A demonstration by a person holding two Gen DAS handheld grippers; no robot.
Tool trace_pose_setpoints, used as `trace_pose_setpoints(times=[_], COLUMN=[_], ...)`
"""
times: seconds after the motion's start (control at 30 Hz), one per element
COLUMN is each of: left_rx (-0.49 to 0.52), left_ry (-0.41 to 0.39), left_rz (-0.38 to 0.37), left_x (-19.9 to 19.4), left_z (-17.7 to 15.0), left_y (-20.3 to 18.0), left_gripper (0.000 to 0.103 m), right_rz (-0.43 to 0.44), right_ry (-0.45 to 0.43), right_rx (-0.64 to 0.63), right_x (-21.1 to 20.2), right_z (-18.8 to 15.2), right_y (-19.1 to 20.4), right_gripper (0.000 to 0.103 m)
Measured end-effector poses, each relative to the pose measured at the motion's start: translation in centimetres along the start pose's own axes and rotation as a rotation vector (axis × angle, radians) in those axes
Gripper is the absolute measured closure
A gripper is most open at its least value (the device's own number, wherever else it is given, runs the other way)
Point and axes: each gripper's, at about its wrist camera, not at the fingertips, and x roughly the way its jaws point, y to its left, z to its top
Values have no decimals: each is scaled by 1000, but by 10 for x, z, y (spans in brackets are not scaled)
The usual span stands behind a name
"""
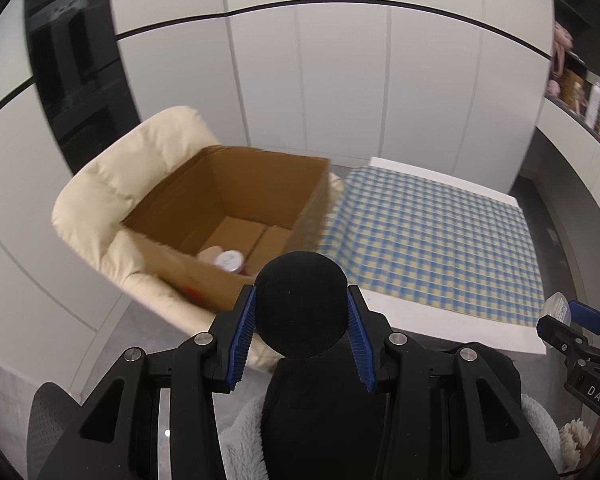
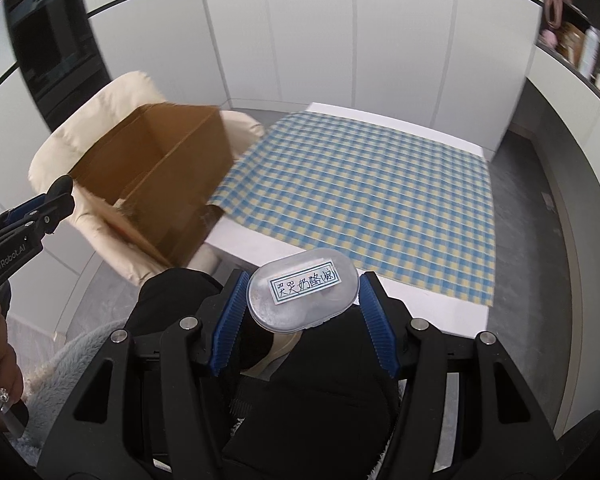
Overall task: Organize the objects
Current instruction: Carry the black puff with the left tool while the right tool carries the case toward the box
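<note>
Left gripper [image 1: 302, 320]: closed around a black ball [image 1: 302, 306], which sits squarely between the blue pads [image 1: 242, 340] and looks to be some soft foam thing.
Right gripper [image 2: 303, 298]: clamped on a clear oval container [image 2: 303, 292] with a handwritten label on its lid, held by its two ends.
Destination: an open cardboard box [image 1: 236, 208] resting on a cream padded chair [image 1: 100, 196], just beside the table; at least one white-lidded jar [image 1: 229, 260] lies on its floor.
Table: checked blue-and-yellow cloth [image 2: 372, 184] with nothing on it, so these two items appear to be the last.
Step in hand: carrying both pieces toward the box, the left one nearer.
Doing it well: bring each gripper over the opening, clear the near wall, lower before letting go, and place beside the jar, not on it.
Risk: the two grippers may crowd each other; going one at a time seems safer.
</note>
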Motion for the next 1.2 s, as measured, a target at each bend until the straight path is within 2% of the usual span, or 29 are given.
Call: trace_pose_setpoints(times=[0.2,0.5,0.9,1.2], left_rx=[-68,-153,-183,-200], left_ry=[9,26,45,39], left_rz=[53,125,128,126], left_x=[-1,3,23,51], left_z=[-7,-15,-7,21], left_y=[36,80,98,104], left_gripper=[59,59,59,59], right_rz=[67,160,201,200], right_ry=[-10,-2,33,20], right_rx=[-106,-262,-304,-320], right_x=[9,23,39,58], right_z=[19,29,41,70], right_y=[48,117,134,151], right_gripper=[43,43,43,43])
